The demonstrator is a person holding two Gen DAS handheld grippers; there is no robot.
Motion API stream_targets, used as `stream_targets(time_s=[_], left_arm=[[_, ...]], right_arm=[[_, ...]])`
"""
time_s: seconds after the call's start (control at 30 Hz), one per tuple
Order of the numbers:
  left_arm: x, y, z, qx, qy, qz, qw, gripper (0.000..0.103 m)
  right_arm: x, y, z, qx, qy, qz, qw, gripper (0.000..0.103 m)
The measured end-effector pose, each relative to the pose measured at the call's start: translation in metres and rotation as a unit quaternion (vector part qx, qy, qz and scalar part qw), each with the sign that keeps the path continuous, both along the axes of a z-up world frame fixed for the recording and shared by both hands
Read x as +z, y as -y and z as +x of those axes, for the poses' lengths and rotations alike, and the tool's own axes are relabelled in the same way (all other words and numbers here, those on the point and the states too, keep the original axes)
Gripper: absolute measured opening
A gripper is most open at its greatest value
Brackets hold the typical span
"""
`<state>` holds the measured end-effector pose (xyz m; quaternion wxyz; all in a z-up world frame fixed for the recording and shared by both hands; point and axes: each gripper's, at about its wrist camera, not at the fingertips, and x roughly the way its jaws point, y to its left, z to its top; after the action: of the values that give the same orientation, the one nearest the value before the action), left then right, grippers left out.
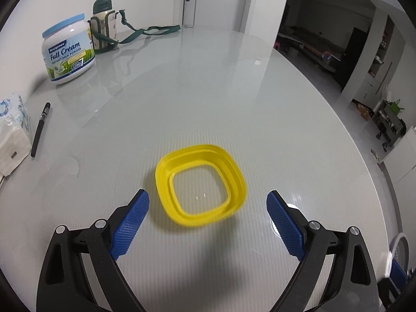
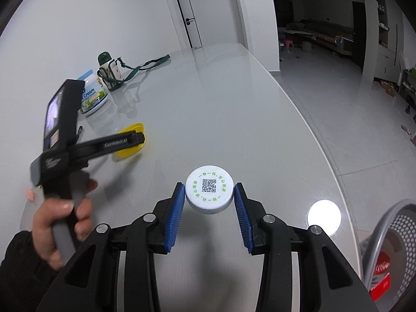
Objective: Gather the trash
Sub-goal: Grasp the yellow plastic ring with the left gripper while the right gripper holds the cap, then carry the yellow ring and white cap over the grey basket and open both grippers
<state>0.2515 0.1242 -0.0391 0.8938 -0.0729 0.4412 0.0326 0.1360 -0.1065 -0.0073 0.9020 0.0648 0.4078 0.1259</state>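
Observation:
A yellow square plastic lid ring (image 1: 200, 184) lies flat on the white table (image 1: 208, 91). My left gripper (image 1: 208, 197) hangs just above and short of it, jaws wide open, nothing between the blue pads (image 1: 130, 221). In the right wrist view the same yellow ring (image 2: 130, 140) shows partly behind the left gripper's black body (image 2: 104, 143), held by a hand (image 2: 62, 223). My right gripper (image 2: 209, 189) is shut on a round white cap (image 2: 209, 192) with a printed QR code, held above the table.
At the back left stand a milk powder tub (image 1: 69, 49) and a green-capped bottle with a strap (image 1: 104, 26). A black pen (image 1: 40, 130) and a tissue pack (image 1: 13, 135) lie at the left edge. A grey perforated bin (image 2: 390, 247) stands beyond the table edge at lower right.

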Motion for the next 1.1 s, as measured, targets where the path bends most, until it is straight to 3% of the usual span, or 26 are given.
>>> stream_targets(time_s=[0.23, 0.37, 0.47, 0.83, 1.1], left_arm=[[-0.007, -0.004, 0.011, 0.016, -0.013, 0.014, 0.9997, 0.089], [-0.011, -0.006, 0.015, 0.013, -0.019, 0.011, 0.9997, 0.075], [-0.010, -0.006, 0.012, 0.007, -0.013, 0.012, 0.9998, 0.072], [0.007, 0.001, -0.016, -0.017, 0.019, 0.007, 0.9996, 0.071], [0.028, 0.031, -0.059, -0.057, 0.054, 0.018, 0.9967, 0.071]], right_arm=[[-0.004, 0.008, 0.001, -0.003, -0.011, 0.014, 1.000, 0.038], [-0.005, 0.007, 0.002, -0.005, -0.014, 0.014, 1.000, 0.038], [-0.003, 0.008, 0.001, -0.007, -0.014, 0.015, 1.000, 0.038], [0.001, 0.013, -0.004, -0.021, -0.012, 0.013, 1.000, 0.038], [0.003, 0.031, -0.022, -0.048, -0.007, 0.016, 0.999, 0.038]])
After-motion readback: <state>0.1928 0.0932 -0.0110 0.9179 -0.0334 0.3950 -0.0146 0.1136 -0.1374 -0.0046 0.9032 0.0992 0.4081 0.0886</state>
